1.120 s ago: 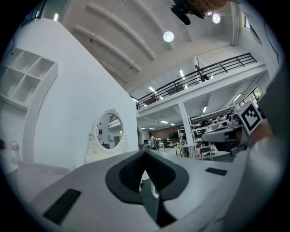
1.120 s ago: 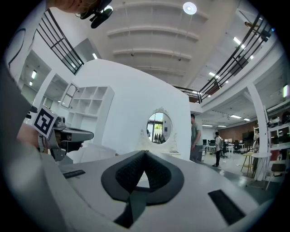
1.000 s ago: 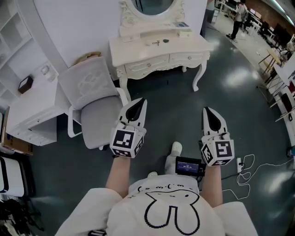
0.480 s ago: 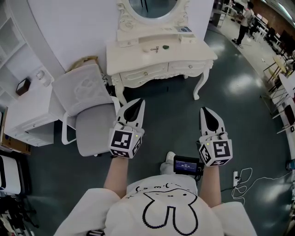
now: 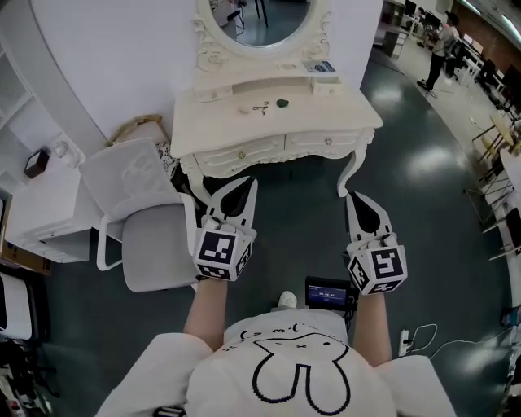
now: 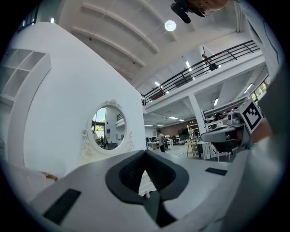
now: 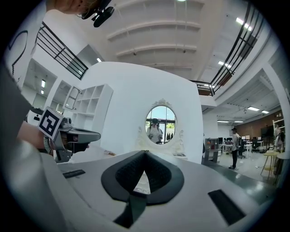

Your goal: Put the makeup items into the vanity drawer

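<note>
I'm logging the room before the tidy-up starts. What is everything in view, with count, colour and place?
vanity table: one, white, against the wall ahead, two drawers in front
mirror: one, oval, white frame, on the vanity table
small items: about three, one dark green, on the vanity top; too small to name
chair: one, pale grey, left of the vanity table
side desk: one, white, far left
dark box: one, on the side desk
power strip: one, white, floor at lower right
screen device: one, black, at the person's waist
bystander: one, far back right
left gripper: white, shut, empty
right gripper: white, shut, empty
</note>
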Motion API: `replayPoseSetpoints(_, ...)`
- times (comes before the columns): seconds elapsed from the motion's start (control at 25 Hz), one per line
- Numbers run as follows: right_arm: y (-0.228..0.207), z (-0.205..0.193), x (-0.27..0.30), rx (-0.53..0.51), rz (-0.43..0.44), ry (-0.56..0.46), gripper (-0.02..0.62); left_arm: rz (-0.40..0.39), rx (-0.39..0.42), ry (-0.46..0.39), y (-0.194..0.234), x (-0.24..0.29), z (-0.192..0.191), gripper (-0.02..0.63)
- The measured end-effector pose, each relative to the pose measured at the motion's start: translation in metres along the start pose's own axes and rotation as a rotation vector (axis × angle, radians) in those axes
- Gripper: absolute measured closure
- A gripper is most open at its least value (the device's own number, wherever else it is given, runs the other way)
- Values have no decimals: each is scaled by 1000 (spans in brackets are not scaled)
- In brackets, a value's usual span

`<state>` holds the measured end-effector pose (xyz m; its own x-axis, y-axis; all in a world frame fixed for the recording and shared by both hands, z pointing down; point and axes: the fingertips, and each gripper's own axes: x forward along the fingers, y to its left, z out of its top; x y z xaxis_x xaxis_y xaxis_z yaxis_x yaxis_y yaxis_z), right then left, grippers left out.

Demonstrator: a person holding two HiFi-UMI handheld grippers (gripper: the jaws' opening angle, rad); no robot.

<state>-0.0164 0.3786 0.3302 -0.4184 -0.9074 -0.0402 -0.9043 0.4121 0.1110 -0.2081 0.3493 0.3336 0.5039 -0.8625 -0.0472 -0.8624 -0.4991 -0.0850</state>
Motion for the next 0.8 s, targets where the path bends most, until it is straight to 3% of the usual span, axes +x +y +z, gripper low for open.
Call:
replayPoseSetpoints(0.44, -64, -12, 53, 24, 58, -5, 586, 55, -6, 42, -2, 75, -13, 594)
replayPoseSetpoints(0.8, -109, -31, 101, 55, 45, 8, 586, 61, -22, 69, 16, 140, -30, 594)
